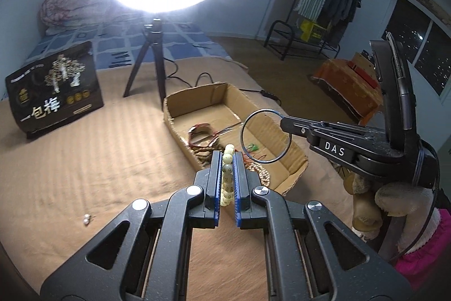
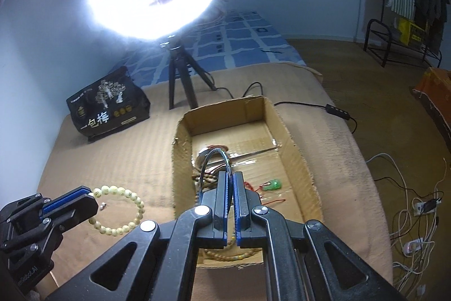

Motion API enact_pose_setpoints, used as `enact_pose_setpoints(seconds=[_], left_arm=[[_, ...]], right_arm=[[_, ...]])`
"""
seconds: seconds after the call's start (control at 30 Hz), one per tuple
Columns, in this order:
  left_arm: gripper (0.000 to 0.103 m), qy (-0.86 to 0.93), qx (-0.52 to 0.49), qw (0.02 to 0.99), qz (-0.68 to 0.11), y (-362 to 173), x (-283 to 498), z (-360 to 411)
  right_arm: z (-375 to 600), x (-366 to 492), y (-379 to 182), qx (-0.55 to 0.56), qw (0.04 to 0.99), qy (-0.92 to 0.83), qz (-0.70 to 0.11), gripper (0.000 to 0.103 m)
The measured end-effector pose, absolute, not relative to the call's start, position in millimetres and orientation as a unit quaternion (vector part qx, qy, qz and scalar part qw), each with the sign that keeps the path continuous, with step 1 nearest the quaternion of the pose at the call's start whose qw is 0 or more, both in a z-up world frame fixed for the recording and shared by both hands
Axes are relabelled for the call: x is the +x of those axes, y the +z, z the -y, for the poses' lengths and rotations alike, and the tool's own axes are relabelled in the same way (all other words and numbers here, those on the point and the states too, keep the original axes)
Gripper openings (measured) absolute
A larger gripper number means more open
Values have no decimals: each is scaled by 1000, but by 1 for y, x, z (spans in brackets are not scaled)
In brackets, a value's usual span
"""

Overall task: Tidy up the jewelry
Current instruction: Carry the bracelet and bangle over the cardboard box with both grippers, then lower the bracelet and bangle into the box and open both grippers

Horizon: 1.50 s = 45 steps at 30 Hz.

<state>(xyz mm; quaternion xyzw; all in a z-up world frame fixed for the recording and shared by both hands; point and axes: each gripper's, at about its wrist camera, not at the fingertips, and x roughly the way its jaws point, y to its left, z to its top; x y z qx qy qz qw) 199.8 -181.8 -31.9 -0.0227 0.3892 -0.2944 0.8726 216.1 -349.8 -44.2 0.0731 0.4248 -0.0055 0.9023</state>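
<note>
My left gripper (image 1: 227, 160) is shut on a pale cream bead bracelet (image 1: 227, 174); the right wrist view shows it (image 2: 119, 210) hanging as a loop from that gripper (image 2: 91, 195) above the tan blanket, left of the cardboard box (image 2: 298, 160). My right gripper (image 2: 229, 177) is shut on a thin metal bangle (image 2: 215, 157) and holds it over the box; the bangle also shows in the left wrist view (image 1: 265, 136). In the box lie a red cord bracelet (image 1: 201, 131), wooden bead strands (image 1: 260, 172) and a green pendant (image 2: 272, 184).
Small silver earrings (image 1: 88, 219) lie on the blanket at the left. A black printed bag (image 1: 55, 92) stands at the back left. A ring light on a tripod (image 1: 153, 66) stands behind the box, its cable trailing right. The bed edge drops off at the right.
</note>
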Motion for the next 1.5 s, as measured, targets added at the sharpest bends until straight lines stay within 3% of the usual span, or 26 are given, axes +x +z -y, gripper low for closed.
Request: enact_pose_setpoints(seconds=[1.23, 1.27, 1.3, 1.37, 1.4, 1.43, 1.5], left_arm=[[5, -321, -4, 852, -413, -64, 217, 235], [5, -320, 0, 854, -410, -63, 217, 235], [5, -320, 2, 854, -410, -63, 216, 236], [6, -317, 5, 854, -413, -64, 217, 236], [12, -316, 6, 854, -414, -64, 217, 236], [26, -315, 7, 854, -415, -65, 217, 236], [49, -310, 11, 857, -412, -66, 216, 236]], right_arm=[[382, 234, -67, 81, 893, -22, -441, 2], [381, 234, -67, 78, 893, -23, -442, 7], [381, 234, -67, 76, 893, -23, -442, 21], [380, 234, -68, 73, 894, -25, -441, 32], [379, 234, -68, 72, 894, -26, -442, 32], [379, 234, -68, 71, 894, -27, -442, 33], [379, 234, -68, 70, 894, -30, -441, 49]])
